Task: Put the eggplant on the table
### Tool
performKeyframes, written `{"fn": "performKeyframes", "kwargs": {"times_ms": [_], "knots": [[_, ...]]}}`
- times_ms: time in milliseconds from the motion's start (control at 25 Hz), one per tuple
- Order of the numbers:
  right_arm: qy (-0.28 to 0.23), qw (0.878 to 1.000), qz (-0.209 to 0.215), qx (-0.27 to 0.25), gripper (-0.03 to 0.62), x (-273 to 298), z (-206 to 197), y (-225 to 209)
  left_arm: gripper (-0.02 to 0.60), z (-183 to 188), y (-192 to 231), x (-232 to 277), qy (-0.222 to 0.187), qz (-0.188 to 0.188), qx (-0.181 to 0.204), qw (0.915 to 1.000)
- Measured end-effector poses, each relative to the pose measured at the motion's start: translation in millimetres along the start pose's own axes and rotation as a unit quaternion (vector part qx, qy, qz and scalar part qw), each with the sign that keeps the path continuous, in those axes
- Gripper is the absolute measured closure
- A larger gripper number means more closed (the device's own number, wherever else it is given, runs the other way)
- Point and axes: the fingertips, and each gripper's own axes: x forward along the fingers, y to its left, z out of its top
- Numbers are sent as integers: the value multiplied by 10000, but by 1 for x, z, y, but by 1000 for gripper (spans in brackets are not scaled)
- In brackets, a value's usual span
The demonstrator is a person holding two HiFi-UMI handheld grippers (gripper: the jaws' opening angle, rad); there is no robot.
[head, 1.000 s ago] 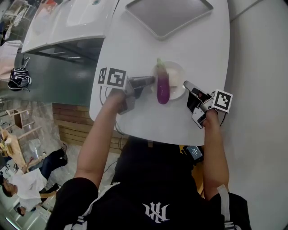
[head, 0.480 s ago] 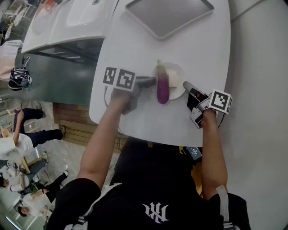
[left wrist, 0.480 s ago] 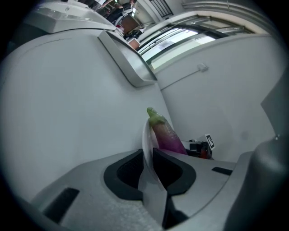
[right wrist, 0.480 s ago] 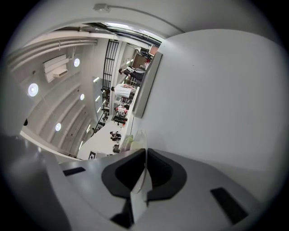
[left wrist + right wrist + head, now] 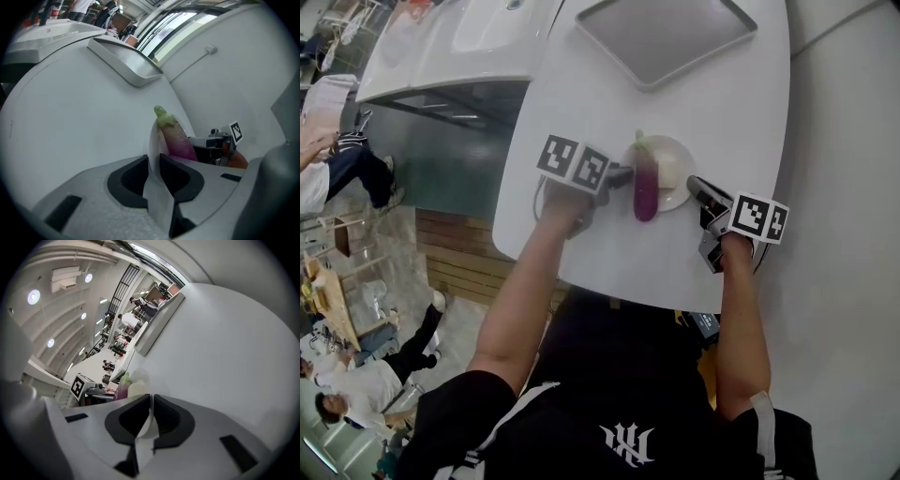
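Note:
A purple eggplant (image 5: 645, 187) with a green stem lies on a small white plate (image 5: 673, 171) on the white table (image 5: 609, 253). My left gripper (image 5: 623, 175) is at the plate's left edge. In the left gripper view its jaws are shut on the thin plate rim (image 5: 151, 140), with the eggplant (image 5: 174, 136) just beyond. My right gripper (image 5: 694, 185) is at the plate's right edge. In the right gripper view it (image 5: 151, 411) is shut on the plate rim (image 5: 138, 379), and the eggplant (image 5: 121, 387) shows behind.
A grey tray (image 5: 666, 37) lies at the table's far end. A pale counter (image 5: 450, 47) stands to the left past a gap. The table's near edge is close to the person's body. Several people are on a lower floor at the left.
Both grippers have rolled a little while staying at the plate's two edges. The left hand has sunk slightly. The eggplant still lies on the plate.

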Motion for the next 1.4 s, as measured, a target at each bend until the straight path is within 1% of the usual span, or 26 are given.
{"fn": "performKeyframes", "kwargs": {"times_ms": [160, 320, 440, 520, 600, 680, 840, 1000, 1040, 1080, 1200, 1240, 1320, 1400], "knots": [[51, 9988, -265, -402, 579, 2, 0, -3, 522, -1, 1, 2, 121, 126, 162, 9997], [106, 9957, -469, -787, 579, 5, -1, -3, 512, 0, 4, 1, 231, 398, 358, 9983], [110, 9901, -682, -1226, 569, 5, -1, -4, 508, 1, 4, 2, 335, 573, 529, 9964], [107, 9826, -849, -1646, 559, 6, 0, -4, 502, 2, 5, 2, 386, 702, 653, 9946], [108, 9723, -1022, -2099, 548, 7, 1, -4, 497, 2, 5, 2, 439, 843, 786, 9924], [130, 9594, -1199, -2550, 540, 8, 1, -4, 491, 2, 5, 3, 494, 955, 899, 9901], [172, 9287, -1534, -3372, 520, 9, 4, -3, 483, 2, 5, 3, 549, 1081, 1022, 9873], [184, 8968, -1777, -4048, 511, 8, 7, -2, 476, 3, 2, 6, 560, 1231, 1194, 9836], [191, 8903, -1808, -4174, 511, 8, 7, -1, 474, 3, 2, 7, 554, 1253, 1217, 9831], [192, 8861, -1821, -4259, 511, 8, 8, 0, 472, 4, 1, 7, 537, 1267, 1233, 9828], [160, 8818, -1781, -4365, 511, 10, 8, 2, 471, 5, 3, 4, 391, 1302, 1251, 9828], [154, 8781, -1780, -4438, 511, 11, 7, 2, 469, 4, 4, 3, 335, 1343, 1259, 9823], [171, 8654, -1822, -4665, 511, 12, 5, 4, 468, 0, 8, -1, 252, 1539, 1348, 9785], [183, 8540, -1853, -4858, 511, 13, 6, 4, 468, 1, 12, -7, 93, 1817, 1542, 9711]]}}
